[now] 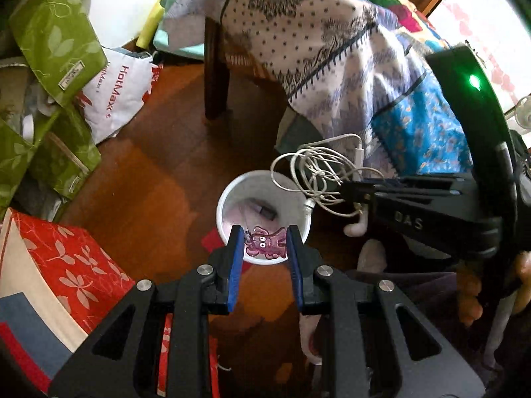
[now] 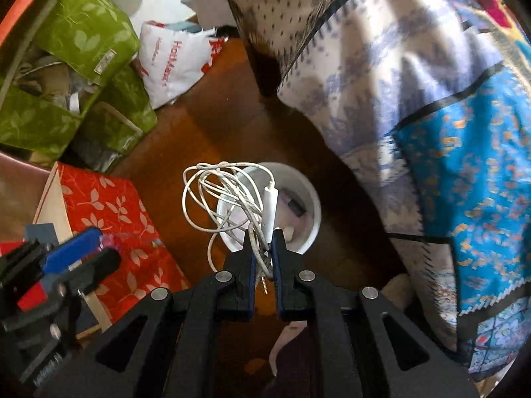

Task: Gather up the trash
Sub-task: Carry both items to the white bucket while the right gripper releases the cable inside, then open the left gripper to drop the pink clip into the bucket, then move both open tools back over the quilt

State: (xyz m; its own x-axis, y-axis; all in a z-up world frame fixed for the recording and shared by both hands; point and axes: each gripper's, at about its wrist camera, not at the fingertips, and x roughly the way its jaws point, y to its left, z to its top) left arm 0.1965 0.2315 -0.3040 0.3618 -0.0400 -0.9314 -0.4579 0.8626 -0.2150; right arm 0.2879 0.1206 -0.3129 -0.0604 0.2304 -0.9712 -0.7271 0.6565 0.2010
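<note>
A dark wooden floor point(image 1: 159, 179) runs between green leaf-print bags point(image 1: 56, 43), a red leaf-print box point(image 1: 76, 265) and a patterned cloth point(image 1: 332, 43) draped over furniture whose top is cut off. On the floor stands a white cup point(image 1: 225, 199). The left gripper point(image 1: 264, 248) holds a pink cartoon-figure wrapper point(image 1: 265, 243) between its blue pads, right over the cup's near rim. The right gripper point(image 2: 264, 248) is clenched on a tangled white earphone cable point(image 2: 225, 195) (its plug pokes out between the fingers) above the cup point(image 2: 312, 195). Something dark lies inside the cup, possibly a small block; it is too shadowed to identify.
</note>
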